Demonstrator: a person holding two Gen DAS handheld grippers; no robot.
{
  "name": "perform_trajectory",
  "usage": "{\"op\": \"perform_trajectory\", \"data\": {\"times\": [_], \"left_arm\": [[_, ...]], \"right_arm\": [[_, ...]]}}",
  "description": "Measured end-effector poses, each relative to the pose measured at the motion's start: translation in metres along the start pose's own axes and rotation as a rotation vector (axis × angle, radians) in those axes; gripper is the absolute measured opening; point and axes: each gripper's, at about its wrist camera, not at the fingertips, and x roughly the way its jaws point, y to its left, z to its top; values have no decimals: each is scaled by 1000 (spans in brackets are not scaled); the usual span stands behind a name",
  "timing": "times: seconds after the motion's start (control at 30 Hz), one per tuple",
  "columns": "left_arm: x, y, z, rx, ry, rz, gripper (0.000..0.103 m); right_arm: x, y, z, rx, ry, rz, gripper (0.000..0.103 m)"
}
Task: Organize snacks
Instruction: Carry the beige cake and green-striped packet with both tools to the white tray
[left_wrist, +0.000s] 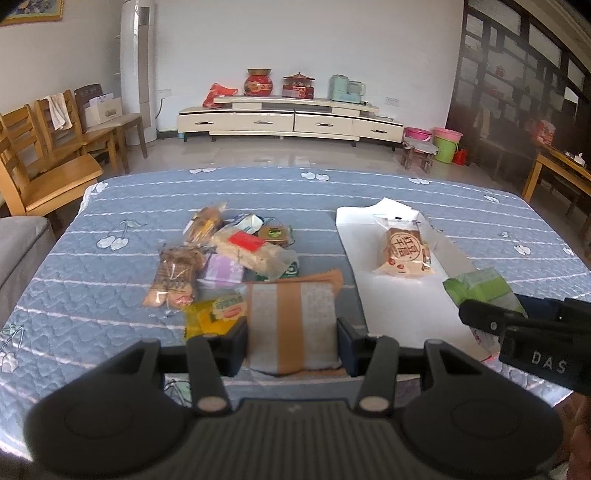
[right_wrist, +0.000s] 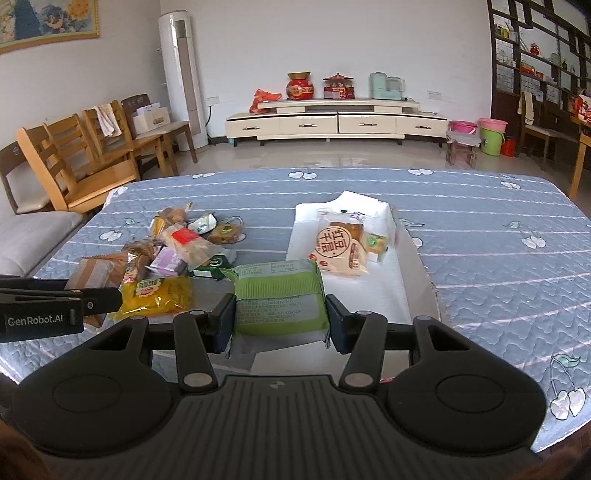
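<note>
My left gripper (left_wrist: 291, 341) is shut on a brown-and-grey striped snack packet (left_wrist: 291, 321), held just above the blue quilted table (left_wrist: 110, 206). My right gripper (right_wrist: 280, 319) is shut on a green snack packet (right_wrist: 280, 295), also seen in the left wrist view (left_wrist: 480, 288), at the near end of a white tray (right_wrist: 391, 291). A red-bean bread packet (right_wrist: 340, 247) and a small yellow-green packet (right_wrist: 375, 243) lie in the tray. A pile of snacks (left_wrist: 221, 254) lies left of the tray, with a yellow packet (right_wrist: 155, 295) nearest.
The table's left edge borders a grey sofa (left_wrist: 18, 243) and wooden chairs (left_wrist: 48, 162). A low TV cabinet (left_wrist: 288, 120) stands by the far wall, with buckets (left_wrist: 447, 144) to its right.
</note>
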Motion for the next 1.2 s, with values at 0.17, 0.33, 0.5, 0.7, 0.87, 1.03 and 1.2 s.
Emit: {"op": "perform_trajectory", "data": {"times": [0.17, 0.33, 0.5, 0.7, 0.87, 1.03, 1.2], "left_arm": [[5, -9, 4, 12, 1, -15, 48], [10, -17, 6, 29, 8, -26, 48], [15, -25, 7, 43, 13, -37, 48], [24, -34, 10, 57, 20, -52, 48], [35, -42, 11, 67, 36, -64, 48], [47, -50, 12, 68, 55, -82, 48], [61, -61, 15, 81, 68, -106, 48]], "right_arm": [[0, 4, 0, 10, 0, -13, 63], [3, 6, 0, 17, 2, -26, 63], [4, 3, 1, 31, 1, -41, 63], [9, 2, 2, 47, 1, -61, 63], [15, 0, 2, 59, 9, -77, 63], [25, -3, 3, 67, 23, -90, 63], [33, -14, 1, 81, 39, -104, 63]]}}
